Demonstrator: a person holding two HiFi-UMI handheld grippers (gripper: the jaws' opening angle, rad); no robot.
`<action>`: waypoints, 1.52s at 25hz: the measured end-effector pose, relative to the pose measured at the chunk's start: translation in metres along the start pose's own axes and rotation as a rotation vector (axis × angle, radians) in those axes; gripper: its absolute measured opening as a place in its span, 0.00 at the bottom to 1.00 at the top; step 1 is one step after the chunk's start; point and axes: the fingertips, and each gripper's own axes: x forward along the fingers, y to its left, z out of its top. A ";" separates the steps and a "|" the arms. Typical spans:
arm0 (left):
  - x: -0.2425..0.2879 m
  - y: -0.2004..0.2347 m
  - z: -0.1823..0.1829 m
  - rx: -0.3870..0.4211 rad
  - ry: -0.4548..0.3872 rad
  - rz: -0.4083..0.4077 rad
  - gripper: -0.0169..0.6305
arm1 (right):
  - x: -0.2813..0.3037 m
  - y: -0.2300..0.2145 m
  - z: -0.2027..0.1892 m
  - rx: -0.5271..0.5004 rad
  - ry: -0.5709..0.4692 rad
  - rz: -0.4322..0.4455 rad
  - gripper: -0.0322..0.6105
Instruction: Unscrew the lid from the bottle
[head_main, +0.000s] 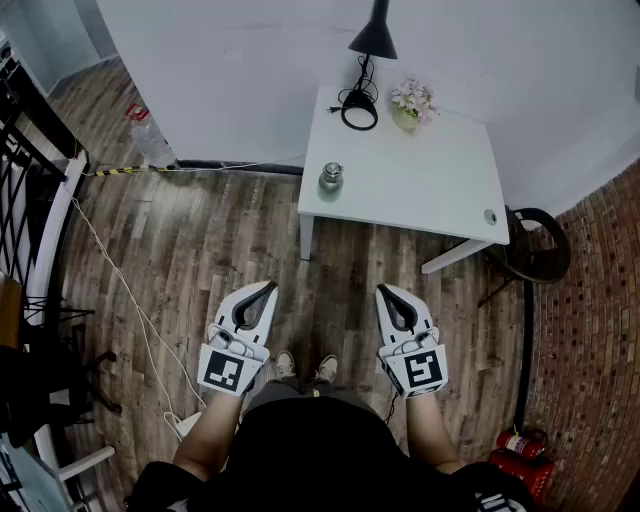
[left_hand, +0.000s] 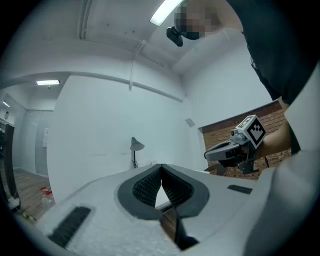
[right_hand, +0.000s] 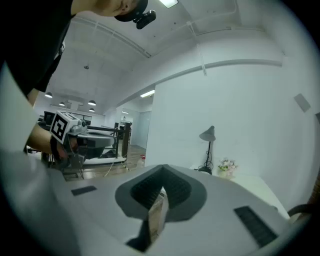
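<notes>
A small clear bottle with a metallic lid (head_main: 331, 177) stands near the front left corner of a white table (head_main: 420, 180) in the head view. Both grippers hover over the wooden floor, well short of the table. My left gripper (head_main: 268, 290) is shut with nothing in it, its tips meeting (left_hand: 161, 167). My right gripper (head_main: 382, 291) is also shut and empty (right_hand: 162, 168). Each gripper shows in the other's view: the right gripper (left_hand: 240, 145) and the left gripper (right_hand: 80, 140). The bottle does not show in either gripper view.
On the table's far edge stand a black desk lamp (head_main: 372, 40), its coiled cable (head_main: 359, 108) and a small pot of flowers (head_main: 411, 103). A dark chair (head_main: 535, 245) sits right of the table. A white cable (head_main: 130, 300) runs across the floor at left; a red extinguisher (head_main: 515, 445) lies lower right.
</notes>
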 end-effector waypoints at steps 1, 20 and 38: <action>-0.001 -0.001 0.000 -0.004 0.001 0.002 0.06 | -0.001 0.000 0.000 0.001 -0.003 0.000 0.07; 0.014 -0.025 -0.009 -0.012 0.023 0.078 0.06 | -0.021 -0.036 -0.016 0.035 -0.037 0.028 0.07; 0.138 0.077 -0.044 -0.101 0.013 -0.022 0.06 | 0.121 -0.091 -0.012 0.013 0.047 -0.004 0.07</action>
